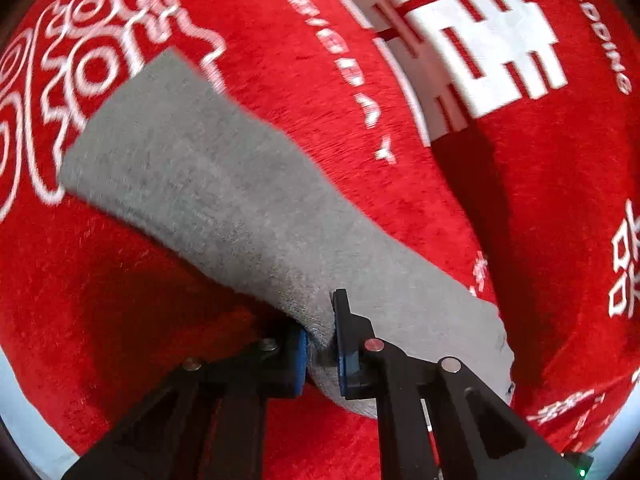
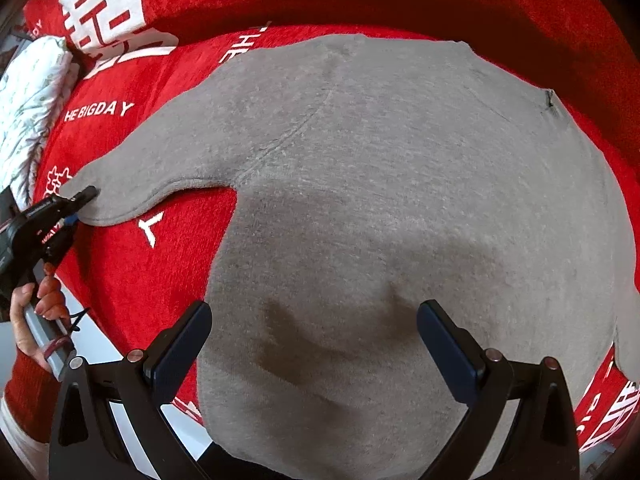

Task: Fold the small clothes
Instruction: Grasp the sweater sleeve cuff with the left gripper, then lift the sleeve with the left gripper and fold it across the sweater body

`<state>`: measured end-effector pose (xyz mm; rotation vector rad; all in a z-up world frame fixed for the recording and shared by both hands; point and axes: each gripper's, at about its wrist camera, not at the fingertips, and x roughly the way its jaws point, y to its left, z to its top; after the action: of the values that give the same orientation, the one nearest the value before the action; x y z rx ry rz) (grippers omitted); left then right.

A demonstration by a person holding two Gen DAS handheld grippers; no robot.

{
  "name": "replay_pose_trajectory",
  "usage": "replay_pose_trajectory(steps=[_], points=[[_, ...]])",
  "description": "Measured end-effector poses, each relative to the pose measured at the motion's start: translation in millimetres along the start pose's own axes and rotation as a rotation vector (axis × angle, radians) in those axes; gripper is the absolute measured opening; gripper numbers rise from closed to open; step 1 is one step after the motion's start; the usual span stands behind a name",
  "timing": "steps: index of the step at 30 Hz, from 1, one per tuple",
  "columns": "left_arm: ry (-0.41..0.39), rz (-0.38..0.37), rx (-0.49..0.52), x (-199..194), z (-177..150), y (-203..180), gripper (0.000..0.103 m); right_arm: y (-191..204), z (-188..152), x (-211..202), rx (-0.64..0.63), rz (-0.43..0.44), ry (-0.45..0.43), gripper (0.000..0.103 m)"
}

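The big red fuzzy blanket with white letters lies under the soft grey knit top, spread flat, not folded yet. The left tongs pinch its sleeve end; the right tongs hover wide apart over it

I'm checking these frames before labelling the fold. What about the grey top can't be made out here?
- Sleeve cuff, left wrist view: the left gripper is shut on it, and its fingers hide the end.
- Hem of the grey top, right wrist view: cut off by the lower edge, between the open right gripper fingers.
- Other sleeve: only partly shown at the right rim.
- Dark mark: too small to identify.
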<state>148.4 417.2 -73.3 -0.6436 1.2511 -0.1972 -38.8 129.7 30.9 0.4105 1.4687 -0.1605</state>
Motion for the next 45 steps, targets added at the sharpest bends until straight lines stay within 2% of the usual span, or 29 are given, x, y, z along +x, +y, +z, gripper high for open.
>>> replay_pose_trajectory(steps=[5, 12, 16, 18, 22, 24, 26, 30, 33, 36, 37, 38, 39, 41, 45], points=[[-0.015, -0.131, 0.124, -18, -1, -38, 0.012, -9, -5, -7, 0.033, 0.011, -0.024, 0.102], [0.061, -0.364, 0.363, -29, -28, -144, 0.012, -43, -19, -32, 0.128, 0.035, -0.094, 0.102], [0.134, -0.463, 0.489, -25, -64, -214, 0.012, -80, -28, -48, 0.206, 0.040, -0.130, 0.102], [0.187, -0.497, 0.552, -17, -94, -248, 0.012, -106, -34, -56, 0.251, 0.041, -0.155, 0.102], [0.288, -0.505, 0.670, 13, -164, -315, 0.012, -157, -43, -63, 0.335, 0.039, -0.172, 0.102], [0.324, -0.467, 0.732, 31, -197, -337, 0.012, -181, -50, -64, 0.369, 0.036, -0.170, 0.102], [0.357, -0.397, 0.808, 53, -232, -354, 0.012, -204, -56, -62, 0.389, 0.025, -0.160, 0.102], [0.424, -0.217, 0.947, 98, -297, -365, 0.012, -240, -68, -52, 0.421, 0.011, -0.126, 0.102], [0.426, -0.094, 0.999, 112, -318, -360, 0.014, -254, -72, -48, 0.437, 0.005, -0.116, 0.102], [0.410, -0.048, 1.034, 106, -319, -354, 0.015, -260, -71, -49, 0.443, 0.003, -0.119, 0.102], [0.399, -0.014, 1.068, 101, -319, -356, 0.035, -258, -67, -51, 0.435, 0.000, -0.126, 0.102], [0.388, 0.008, 1.088, 94, -317, -357, 0.072, -256, -64, -54, 0.424, -0.003, -0.133, 0.102], [0.361, 0.016, 1.096, 85, -312, -357, 0.083, -253, -62, -56, 0.411, -0.005, -0.141, 0.102], [0.291, 0.022, 1.107, 61, -289, -355, 0.085, -242, -51, -61, 0.357, -0.016, -0.165, 0.102], [0.210, 0.104, 1.062, 33, -236, -333, 0.085, -196, -19, -62, 0.182, -0.071, -0.201, 0.102]])
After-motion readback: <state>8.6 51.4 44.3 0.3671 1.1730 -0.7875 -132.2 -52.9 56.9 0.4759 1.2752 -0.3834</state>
